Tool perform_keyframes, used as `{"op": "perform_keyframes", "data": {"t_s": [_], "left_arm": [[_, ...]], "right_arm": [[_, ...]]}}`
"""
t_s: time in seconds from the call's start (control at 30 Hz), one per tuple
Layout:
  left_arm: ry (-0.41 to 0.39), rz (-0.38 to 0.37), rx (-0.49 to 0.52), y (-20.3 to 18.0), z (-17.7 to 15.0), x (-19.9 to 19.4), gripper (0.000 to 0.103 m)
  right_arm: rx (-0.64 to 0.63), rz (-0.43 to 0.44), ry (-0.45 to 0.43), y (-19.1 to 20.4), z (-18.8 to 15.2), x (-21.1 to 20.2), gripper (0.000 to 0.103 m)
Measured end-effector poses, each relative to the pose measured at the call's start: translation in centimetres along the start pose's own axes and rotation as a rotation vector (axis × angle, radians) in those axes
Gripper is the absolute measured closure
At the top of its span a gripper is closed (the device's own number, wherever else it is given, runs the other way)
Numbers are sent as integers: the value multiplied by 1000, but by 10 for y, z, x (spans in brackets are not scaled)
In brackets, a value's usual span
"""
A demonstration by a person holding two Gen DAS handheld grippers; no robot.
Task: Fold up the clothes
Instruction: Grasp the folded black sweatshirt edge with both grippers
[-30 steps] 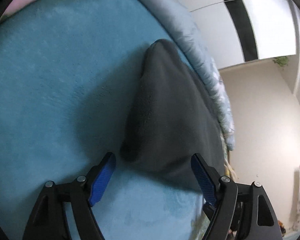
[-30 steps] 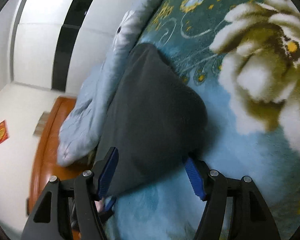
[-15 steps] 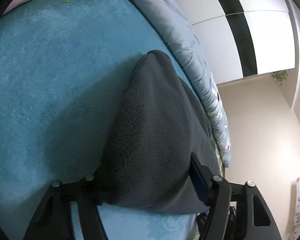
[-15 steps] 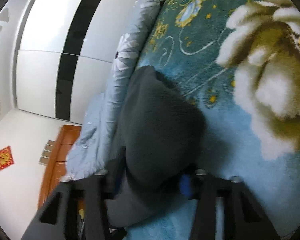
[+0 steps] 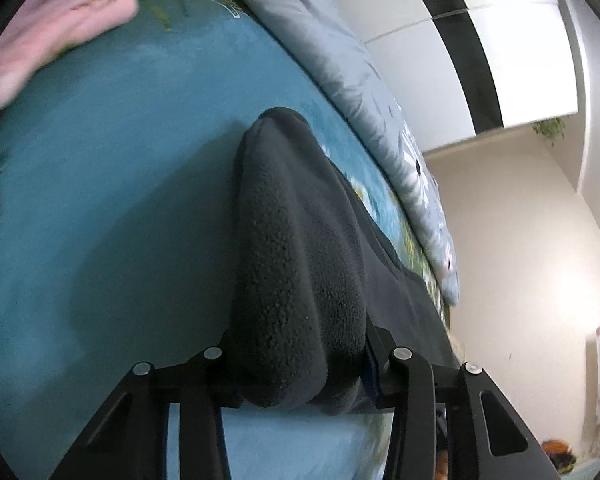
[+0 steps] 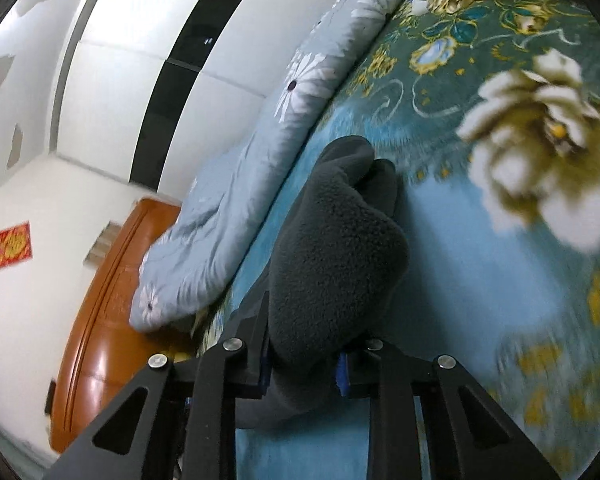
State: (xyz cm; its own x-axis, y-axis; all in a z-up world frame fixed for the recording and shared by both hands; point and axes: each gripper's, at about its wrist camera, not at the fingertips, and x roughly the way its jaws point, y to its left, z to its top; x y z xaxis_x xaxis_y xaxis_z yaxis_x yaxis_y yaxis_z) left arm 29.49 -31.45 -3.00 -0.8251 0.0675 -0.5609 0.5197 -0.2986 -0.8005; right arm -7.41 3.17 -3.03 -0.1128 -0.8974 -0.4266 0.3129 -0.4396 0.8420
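Observation:
A dark grey fleece garment (image 5: pixel 296 264) lies on a blue floral blanket (image 5: pixel 112 208). My left gripper (image 5: pixel 300 380) is shut on one near corner of it; the fleece bunches up between the jaws and hides the pads. In the right wrist view my right gripper (image 6: pixel 304 364) is shut on the other near corner of the grey fleece garment (image 6: pixel 332 248), which is raised off the blanket (image 6: pixel 480 288) in a thick fold. The far end of the garment still rests on the blanket.
A light blue flowered quilt (image 5: pixel 364 92) lies bunched along the far side of the bed; it also shows in the right wrist view (image 6: pixel 236 208). A pink garment (image 5: pixel 48 28) lies at the upper left. A wooden headboard (image 6: pixel 100 312) and a white wardrobe (image 6: pixel 148 64) stand beyond.
Both grippers went from open around the garment's near edge to shut on it. They have since lifted the gripped edge, so the fleece now stands up in a fold.

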Motion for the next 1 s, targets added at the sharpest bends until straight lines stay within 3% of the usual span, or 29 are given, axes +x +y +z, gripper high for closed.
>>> {"op": "perform_keyframes", "data": {"t_s": [0.17,0.37,0.43,0.53,0.6,0.67,0.73,0.8,0.83,1.0], "left_arm": [[25,-12,52,19,-50,-56,58],[74,-14,34,42,-67,-52,52],[80,-15,57,43,-68,-51,45],[82,-56,5,54,-65,-58,41],[47,-59,-6,59,-61,-69,37],[0,-13,32,59,-54,-84,31],[-5,10,63,59,-45,-91,28],[33,-9,75,60,-36,-87,28],[58,-20,82,60,-31,-83,28],[191,-1,152,53,-12,-52,26]], "right_arm": [[10,-7,56,-13,-33,-24,78],[42,-30,113,-36,-68,-45,75],[47,-32,128,-43,-74,-48,72],[45,-19,140,-48,-71,-46,69],[37,-15,134,-52,-73,-49,60],[34,-17,114,-57,-69,-53,47],[32,-19,93,-61,-65,-57,45],[30,-21,73,-65,-61,-61,42],[29,-21,62,-67,-59,-63,35],[-5,25,110,-64,-42,-48,34]]}}
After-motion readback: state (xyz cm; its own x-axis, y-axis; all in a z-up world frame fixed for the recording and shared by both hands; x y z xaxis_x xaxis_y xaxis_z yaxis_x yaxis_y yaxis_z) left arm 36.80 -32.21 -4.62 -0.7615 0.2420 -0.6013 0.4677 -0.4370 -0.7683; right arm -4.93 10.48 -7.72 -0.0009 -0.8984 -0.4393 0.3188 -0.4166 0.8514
